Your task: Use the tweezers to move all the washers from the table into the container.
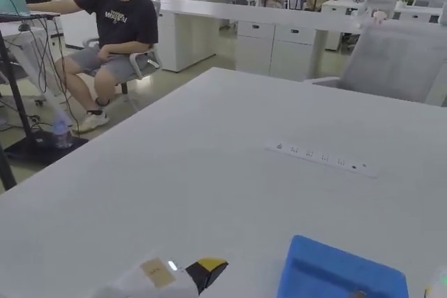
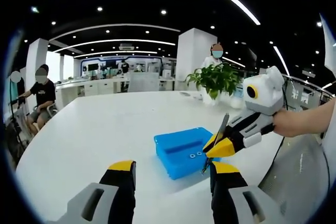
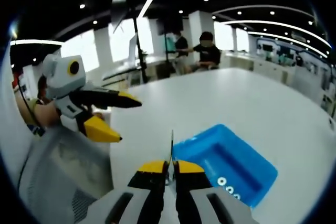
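Worked at a broad white table (image 1: 209,172) in a bright open-plan office, with people seated at desks far off. Found the blue container (image 2: 173,139) at the near edge, right of centre, with several washers (image 2: 192,156) lying flat on its floor. Saw the right gripper (image 3: 171,167) clenched on the tweezers (image 3: 171,148) around mid-length, tips down close by the container's rim. Saw the left gripper (image 3: 127,120) spread wide, grasping nothing. Judged the washers light, thin, hard and slippery, apt to skid or flick away; best pinched across the ring's band, one tip through the hole, with gentle, steady pressure.
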A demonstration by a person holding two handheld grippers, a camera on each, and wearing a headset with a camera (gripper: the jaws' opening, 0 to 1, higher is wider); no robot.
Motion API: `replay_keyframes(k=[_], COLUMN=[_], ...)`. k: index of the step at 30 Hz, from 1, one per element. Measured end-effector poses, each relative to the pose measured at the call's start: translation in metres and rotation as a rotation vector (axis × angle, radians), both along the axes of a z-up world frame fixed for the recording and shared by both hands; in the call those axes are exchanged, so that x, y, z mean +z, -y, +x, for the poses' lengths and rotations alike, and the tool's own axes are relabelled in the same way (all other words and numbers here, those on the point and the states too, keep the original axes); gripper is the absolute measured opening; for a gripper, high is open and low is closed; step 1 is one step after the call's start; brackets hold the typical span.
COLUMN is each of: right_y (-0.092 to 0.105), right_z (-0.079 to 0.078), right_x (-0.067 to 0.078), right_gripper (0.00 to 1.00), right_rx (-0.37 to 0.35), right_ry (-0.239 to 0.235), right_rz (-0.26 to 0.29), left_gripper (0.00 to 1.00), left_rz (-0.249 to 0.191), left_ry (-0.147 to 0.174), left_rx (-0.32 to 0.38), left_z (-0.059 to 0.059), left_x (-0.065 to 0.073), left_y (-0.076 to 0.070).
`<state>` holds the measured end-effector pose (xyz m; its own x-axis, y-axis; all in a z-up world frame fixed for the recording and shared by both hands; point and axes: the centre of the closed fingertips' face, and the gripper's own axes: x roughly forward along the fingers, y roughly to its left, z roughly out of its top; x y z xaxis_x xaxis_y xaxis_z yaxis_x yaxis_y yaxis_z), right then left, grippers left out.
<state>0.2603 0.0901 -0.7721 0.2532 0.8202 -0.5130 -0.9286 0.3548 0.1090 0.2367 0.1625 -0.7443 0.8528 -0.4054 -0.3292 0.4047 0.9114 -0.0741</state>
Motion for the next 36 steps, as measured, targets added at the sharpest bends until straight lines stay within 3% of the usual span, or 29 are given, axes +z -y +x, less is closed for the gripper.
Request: replay_keyframes(k=[9,20,36], right_y=[0.006,0.002,-0.015], right_z=[0.021,0.055,0.069], right_x=[0.026,0.040,0.026], right_gripper=[0.03,0.03,0.03], right_rx=[-0.038,-0.078,-0.050], right_ry=[0.051,0.082,0.078], right_rz=[0.044,0.066,0.033], left_gripper=[0.57,0.57,0.57], left_rz=[-0.009,-0.015,-0.023], left_ry=[0.001,-0.002,-0.011], left_rx=[-0.021,-0.024,-0.029], left_z=[-0.001,-0.002,-0.001], left_x=[0.002,0.002,0.001], left_y=[0.005,0.005,0.006])
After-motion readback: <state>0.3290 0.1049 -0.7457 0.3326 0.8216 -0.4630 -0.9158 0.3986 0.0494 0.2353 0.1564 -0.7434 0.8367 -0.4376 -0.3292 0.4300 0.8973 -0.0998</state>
